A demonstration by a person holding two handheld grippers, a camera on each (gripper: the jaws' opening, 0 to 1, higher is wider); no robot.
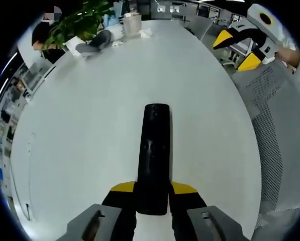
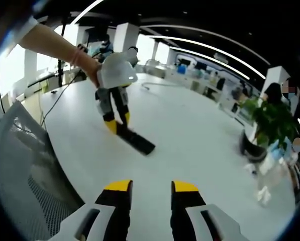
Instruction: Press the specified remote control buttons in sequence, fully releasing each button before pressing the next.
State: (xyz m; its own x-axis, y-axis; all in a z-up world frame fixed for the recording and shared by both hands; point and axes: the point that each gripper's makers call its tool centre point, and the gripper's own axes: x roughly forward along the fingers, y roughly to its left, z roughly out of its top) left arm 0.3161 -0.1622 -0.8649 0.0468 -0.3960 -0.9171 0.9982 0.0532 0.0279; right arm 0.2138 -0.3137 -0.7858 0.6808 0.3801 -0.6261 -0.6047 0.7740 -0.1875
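A long black remote control [image 1: 154,150] lies on the white table [image 1: 89,130], pointing away from me. My left gripper [image 1: 152,188] is shut on its near end, yellow tips on either side. In the right gripper view the same remote [image 2: 138,142] stretches out from the left gripper [image 2: 118,123], which a hand holds. My right gripper [image 2: 151,187] hovers above the table with its jaws open and nothing between them, well short of the remote. The right gripper [image 1: 236,50] also hangs at the far right, off the table's edge.
A grey mesh chair back [image 1: 278,135] stands along the table's right side, also seen as the mesh chair [image 2: 19,165]. A potted plant [image 1: 79,22], a white container [image 1: 131,22] and a grey object [image 1: 92,44] sit at the table's far end near a seated person.
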